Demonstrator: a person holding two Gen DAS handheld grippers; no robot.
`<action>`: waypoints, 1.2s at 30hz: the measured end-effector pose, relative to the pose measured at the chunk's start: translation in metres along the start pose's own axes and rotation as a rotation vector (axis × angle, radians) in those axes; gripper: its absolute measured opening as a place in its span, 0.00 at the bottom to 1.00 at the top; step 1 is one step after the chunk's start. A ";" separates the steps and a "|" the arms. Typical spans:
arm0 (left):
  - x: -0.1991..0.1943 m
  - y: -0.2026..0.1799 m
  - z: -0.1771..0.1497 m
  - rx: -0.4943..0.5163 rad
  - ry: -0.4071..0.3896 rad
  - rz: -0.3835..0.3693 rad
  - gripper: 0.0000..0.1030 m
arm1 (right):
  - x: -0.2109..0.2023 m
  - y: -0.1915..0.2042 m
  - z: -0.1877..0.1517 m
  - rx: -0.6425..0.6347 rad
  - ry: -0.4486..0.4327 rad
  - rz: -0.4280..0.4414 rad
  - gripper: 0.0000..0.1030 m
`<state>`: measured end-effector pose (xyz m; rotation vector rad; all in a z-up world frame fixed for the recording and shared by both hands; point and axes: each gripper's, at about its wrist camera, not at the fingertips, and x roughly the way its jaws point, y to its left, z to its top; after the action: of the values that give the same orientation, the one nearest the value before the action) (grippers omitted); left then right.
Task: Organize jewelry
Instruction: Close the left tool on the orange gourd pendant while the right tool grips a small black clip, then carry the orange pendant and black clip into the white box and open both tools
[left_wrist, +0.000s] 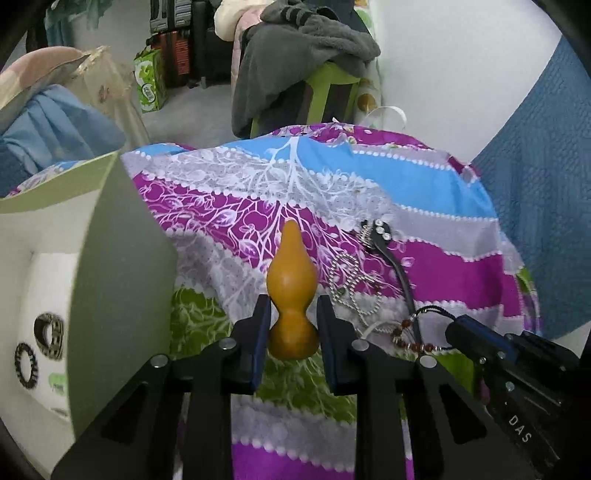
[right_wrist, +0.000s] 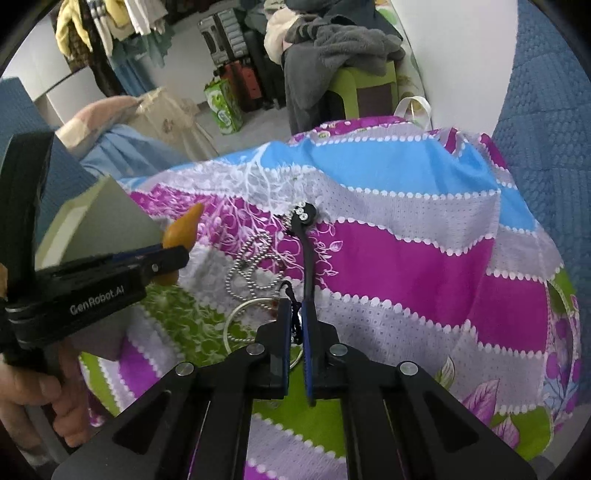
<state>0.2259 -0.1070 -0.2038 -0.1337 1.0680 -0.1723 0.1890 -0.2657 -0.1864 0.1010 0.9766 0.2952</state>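
left wrist view: left gripper (left_wrist: 291, 314) is clamped on the yellow gourd pendant (left_wrist: 291, 284), fingers pinching its narrow waist, neck pointing away. it hangs over the striped purple-blue cloth (left_wrist: 424, 192). open green box (left_wrist: 92, 229) sits to the left, two dark beaded rings (left_wrist: 37, 343) inside it. on the cloth right of the gourd: ball chain (left_wrist: 351, 280), black rhinestone strap (left_wrist: 391, 251), red bead string (left_wrist: 410, 339). right gripper's tip enters at lower right.

right wrist view: right gripper (right_wrist: 297, 314) has its jaws nearly together, nipped on a dark cord (right_wrist: 295, 317) by the strap's lower end. metal ring (right_wrist: 240, 321) lies just left, touching the chain.
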 end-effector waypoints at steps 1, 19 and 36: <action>-0.005 0.000 -0.001 -0.009 -0.003 -0.012 0.25 | -0.006 0.002 -0.001 -0.002 -0.011 -0.003 0.03; -0.091 0.004 -0.030 -0.030 -0.033 -0.104 0.25 | -0.065 0.031 -0.016 0.046 -0.062 -0.087 0.03; -0.210 0.000 0.017 0.074 -0.191 -0.134 0.25 | -0.160 0.083 0.047 0.014 -0.239 -0.094 0.03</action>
<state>0.1416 -0.0640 -0.0154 -0.1521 0.8614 -0.3130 0.1275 -0.2306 -0.0143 0.1005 0.7442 0.1852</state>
